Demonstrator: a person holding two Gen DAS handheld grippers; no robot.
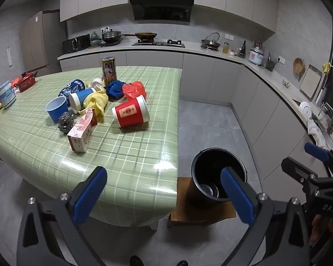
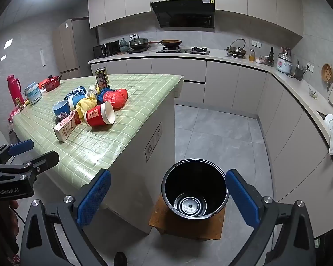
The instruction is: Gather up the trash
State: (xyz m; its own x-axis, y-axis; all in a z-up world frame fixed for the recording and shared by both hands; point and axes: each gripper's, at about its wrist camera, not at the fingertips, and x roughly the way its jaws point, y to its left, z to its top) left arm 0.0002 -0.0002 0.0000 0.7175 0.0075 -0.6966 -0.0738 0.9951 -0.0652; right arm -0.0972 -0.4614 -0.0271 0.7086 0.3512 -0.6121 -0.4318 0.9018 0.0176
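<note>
Trash lies in a heap on the green checked table [image 1: 133,155]: a red paper cup [image 1: 131,114] on its side, a milk carton [image 1: 81,133], a steel scourer [image 1: 65,122], blue cups [image 1: 56,107], a yellow cloth [image 1: 97,102], a red bag [image 1: 134,89], a blue cloth [image 1: 115,88] and a tall can [image 1: 108,71]. A black bucket [image 2: 194,188] stands empty on a low wooden stool [image 2: 186,223] beside the table. My left gripper [image 1: 164,196] is open and empty over the table's near corner. My right gripper [image 2: 167,198] is open and empty above the bucket.
A kitchen counter [image 2: 233,55] with stove, pans and a rice cooker runs along the back and right walls. A red pot [image 1: 26,82], a small appliance [image 1: 6,94] and a red flask [image 2: 13,88] stand at the table's far left. Grey tiled floor [image 2: 222,137] lies between table and cabinets.
</note>
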